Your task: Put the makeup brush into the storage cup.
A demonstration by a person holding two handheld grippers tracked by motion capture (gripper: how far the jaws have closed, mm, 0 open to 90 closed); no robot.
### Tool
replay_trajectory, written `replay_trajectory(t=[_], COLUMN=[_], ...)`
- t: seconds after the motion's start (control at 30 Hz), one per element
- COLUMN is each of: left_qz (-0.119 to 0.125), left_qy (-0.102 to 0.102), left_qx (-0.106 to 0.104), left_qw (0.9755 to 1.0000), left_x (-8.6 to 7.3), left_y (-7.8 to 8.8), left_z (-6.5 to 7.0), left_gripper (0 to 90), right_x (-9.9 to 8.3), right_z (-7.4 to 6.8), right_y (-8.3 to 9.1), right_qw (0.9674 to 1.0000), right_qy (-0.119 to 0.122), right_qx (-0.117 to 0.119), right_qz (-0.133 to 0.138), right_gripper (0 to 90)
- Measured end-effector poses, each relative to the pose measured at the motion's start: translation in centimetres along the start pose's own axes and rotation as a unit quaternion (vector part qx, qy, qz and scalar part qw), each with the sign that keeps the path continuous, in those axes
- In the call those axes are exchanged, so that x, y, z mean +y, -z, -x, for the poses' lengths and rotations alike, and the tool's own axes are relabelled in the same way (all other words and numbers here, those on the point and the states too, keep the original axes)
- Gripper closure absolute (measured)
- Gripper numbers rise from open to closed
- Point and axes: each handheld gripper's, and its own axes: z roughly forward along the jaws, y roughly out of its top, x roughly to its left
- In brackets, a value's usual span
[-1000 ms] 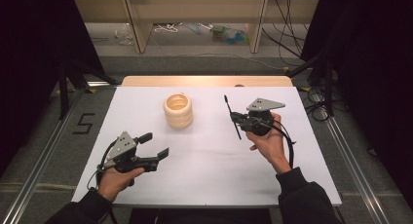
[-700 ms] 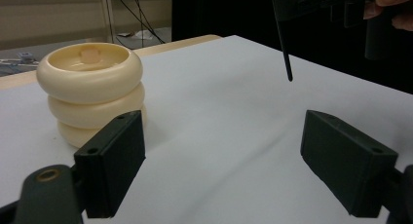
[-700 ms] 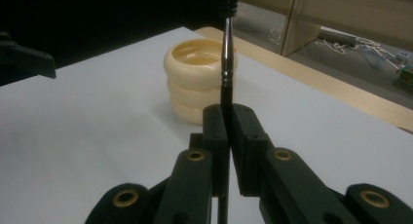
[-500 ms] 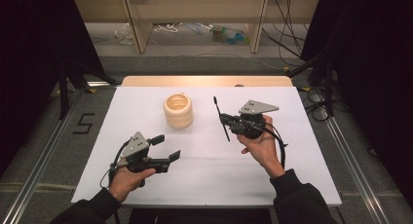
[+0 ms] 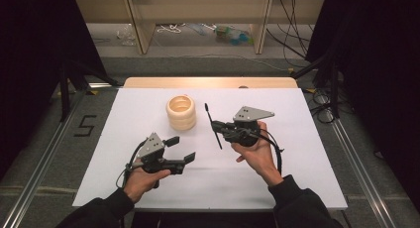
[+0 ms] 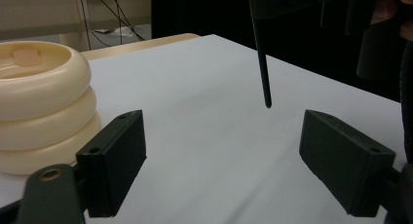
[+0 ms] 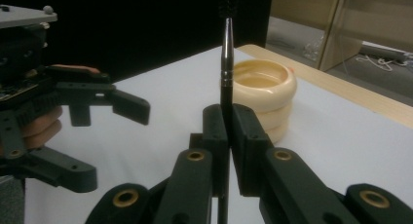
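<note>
A cream pot (image 5: pixel 181 112) shaped like three stacked rings stands on the white table (image 5: pixel 302 178), left of centre toward the back. My right gripper (image 5: pixel 221 129) is shut on a thin black brush (image 5: pixel 210 118), whose bristled end points away toward the pot. In the right gripper view the jaws (image 7: pixel 227 136) pinch the brush shaft (image 7: pixel 227 63), with the pot (image 7: pixel 265 87) just behind. My left gripper (image 5: pixel 182 149) stands open near the front and holds nothing. In the left gripper view (image 6: pixel 229 160) the brush's tip (image 6: pixel 263 68) hangs ahead and the pot (image 6: pixel 39 102) sits at left.
A wooden strip (image 5: pixel 208 82) borders the table's far edge. Behind it are shelf legs and loose cables (image 5: pixel 292 29) on the floor. A "5" mark (image 5: pixel 85 125) and metal rails (image 5: pixel 44 163) flank the table. Bare white table lies to the right and at the front.
Both hands have drawn toward the middle: the left gripper moved right, the right gripper moved left with the brush. The pot has stayed put.
</note>
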Motion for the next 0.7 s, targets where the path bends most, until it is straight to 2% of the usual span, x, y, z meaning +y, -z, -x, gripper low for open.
replay_trajectory(t=[0.07, 0.1, 0.23, 0.33, 0.37, 0.4, 0.43, 0.47, 0.5, 0.53, 0.6, 0.63, 0.7], left_qz=[0.003, 0.001, 0.004, 0.006, 0.006, 0.007, 0.007, 0.007, 0.007, 0.008, 0.007, 0.007, 0.003], left_qy=[-0.008, -0.001, -0.002, -0.011, -0.01, -0.004, -0.003, -0.013, -0.013, -0.005, -0.017, -0.009, -0.014], left_qx=[-0.005, -0.003, -0.006, -0.011, -0.009, -0.011, -0.01, -0.012, -0.012, -0.012, -0.018, -0.017, -0.021], left_qw=[1.0, 1.0, 1.0, 0.9999, 0.9999, 0.9999, 0.9999, 0.9998, 0.9998, 0.9999, 0.9997, 0.9998, 0.9997], left_x=[0.0, 0.0, 0.0, 0.1, 0.2, 0.1, 0.1, 0.2, 0.2, 0.2, 0.2, 0.2, 0.2], left_y=[-0.2, -0.4, -0.6, -0.8, -0.8, -0.9, -0.9, -1.0, -1.0, -1.1, -1.2, -1.2, -1.3], left_z=[-0.1, 0.1, 0.3, 0.5, 0.5, 0.7, 0.7, 0.7, 0.7, 0.8, 0.8, 0.9, 1.0], left_gripper=[18.3, 18.5, 19.3, 19.7, 19.7, 19.8, 20.0, 20.1, 20.3, 20.3, 22.6, 23.6, 25.9], right_x=[0.0, -0.1, -0.1, 0.0, -0.1, 0.0, -0.1, -0.1, -0.1, -0.1, -0.2, -0.2, -0.2], right_z=[-0.2, -0.5, -1.0, -1.3, -1.5, -1.6, -1.7, -1.9, -1.9, -1.9, -2.0, -2.0, -2.1], right_y=[-0.1, -0.3, -0.6, -0.8, -0.9, -0.9, -1.0, -1.1, -1.1, -1.1, -1.3, -1.3, -1.3], right_qw=[1.0, 0.9999, 0.9998, 0.9997, 0.9997, 0.9995, 0.9996, 0.9995, 0.9995, 0.9995, 0.9993, 0.9993, 0.9993], right_qy=[0.001, 0.001, 0.001, 0.003, 0.005, 0.003, 0.009, 0.006, 0.006, 0.007, 0.005, 0.005, 0.005], right_qx=[0.003, 0.009, 0.019, 0.023, 0.02, 0.03, 0.025, 0.03, 0.03, 0.031, 0.036, 0.037, 0.037], right_qz=[0.001, 0.004, 0.009, 0.005, 0.01, 0.004, 0.007, 0.003, 0.003, 0.003, 0.004, 0.002, 0.003], right_gripper=[85.8, 85.8, 85.8, 85.8, 85.8, 85.8, 85.8, 85.8, 85.8, 85.8, 85.8, 85.8, 85.8])
